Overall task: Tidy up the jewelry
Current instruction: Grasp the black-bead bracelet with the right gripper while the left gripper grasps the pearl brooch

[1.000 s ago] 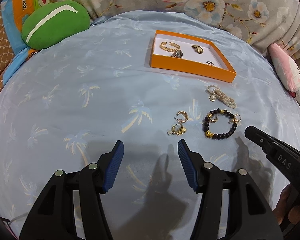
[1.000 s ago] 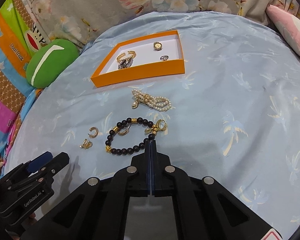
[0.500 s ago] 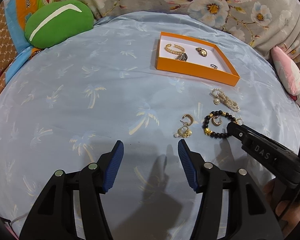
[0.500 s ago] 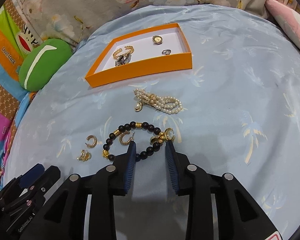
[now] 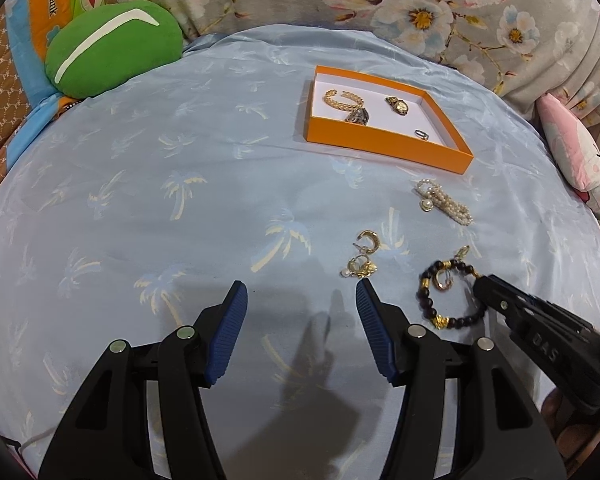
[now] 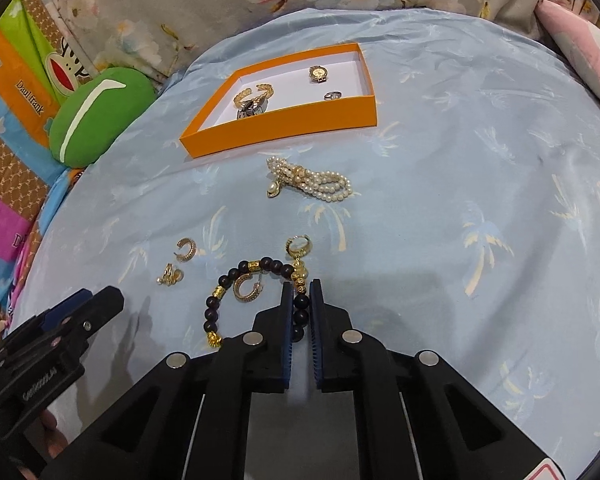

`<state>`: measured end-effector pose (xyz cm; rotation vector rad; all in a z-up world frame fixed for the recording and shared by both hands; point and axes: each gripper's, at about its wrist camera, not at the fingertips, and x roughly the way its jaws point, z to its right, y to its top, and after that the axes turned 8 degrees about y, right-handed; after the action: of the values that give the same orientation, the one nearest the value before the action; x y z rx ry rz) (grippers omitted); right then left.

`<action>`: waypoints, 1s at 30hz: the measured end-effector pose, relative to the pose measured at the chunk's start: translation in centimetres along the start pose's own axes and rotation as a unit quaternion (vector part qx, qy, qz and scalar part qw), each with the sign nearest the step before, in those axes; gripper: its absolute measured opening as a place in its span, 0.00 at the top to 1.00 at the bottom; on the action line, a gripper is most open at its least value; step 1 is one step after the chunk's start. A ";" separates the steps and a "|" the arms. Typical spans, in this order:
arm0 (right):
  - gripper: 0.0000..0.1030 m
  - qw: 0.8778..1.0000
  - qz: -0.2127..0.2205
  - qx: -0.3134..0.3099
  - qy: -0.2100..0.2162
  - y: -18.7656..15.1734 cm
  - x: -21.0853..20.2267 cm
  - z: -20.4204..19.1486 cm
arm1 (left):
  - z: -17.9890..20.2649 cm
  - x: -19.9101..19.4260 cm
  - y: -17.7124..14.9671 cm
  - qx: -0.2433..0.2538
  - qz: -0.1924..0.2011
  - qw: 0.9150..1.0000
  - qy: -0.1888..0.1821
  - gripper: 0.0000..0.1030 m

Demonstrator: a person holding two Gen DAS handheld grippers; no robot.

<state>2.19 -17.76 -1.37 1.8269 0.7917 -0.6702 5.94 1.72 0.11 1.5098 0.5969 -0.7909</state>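
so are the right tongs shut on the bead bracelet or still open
Shut on it: the right tongs have closed to a narrow gap with the dark bead bracelet strand pinched between the blue pads.

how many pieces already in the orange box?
4 in the orange box: gold cuff bracelet at left, dark piece just in front of it, watch toward the back, small ring near the front wall.
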 end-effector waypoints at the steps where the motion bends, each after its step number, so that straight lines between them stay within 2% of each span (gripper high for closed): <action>1: 0.93 1.000 0.003 -0.002 0.002 -0.3 -0.7 0.2 | 0.1 -0.1 0.1 0.002 0.002 1.000 -0.002 0.47; 10: 0.93 1.000 0.022 0.013 0.012 -1.6 -4.0 2.3 | 2.8 -0.8 2.1 0.024 0.020 0.999 -0.021 0.47; 16: 0.93 0.994 0.041 0.038 0.098 -0.8 -5.9 2.2 | 3.9 -1.1 2.2 0.030 0.021 0.999 -0.026 0.47; 18: 0.93 0.995 0.043 0.023 0.085 -0.7 -6.1 1.7 | 4.1 -1.1 2.2 0.032 0.021 0.999 -0.025 0.47; 22: 0.93 0.999 0.030 -0.006 0.017 -1.3 -5.2 1.9 | 4.8 -0.8 3.1 0.041 0.019 0.998 -0.032 0.47; 26: 0.93 1.000 0.015 -0.009 -0.026 -2.3 -4.4 2.9 | 7.0 -0.1 4.5 0.062 0.022 0.997 -0.038 0.39; 30: 0.93 0.999 0.011 -0.014 -0.041 -2.8 -4.3 3.4 | 9.9 1.9 6.1 0.070 0.005 0.996 -0.052 0.38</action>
<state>-2.99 -21.08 -0.93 1.7696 0.7220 -0.7119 10.52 -8.86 2.52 1.5876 0.4630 -0.9132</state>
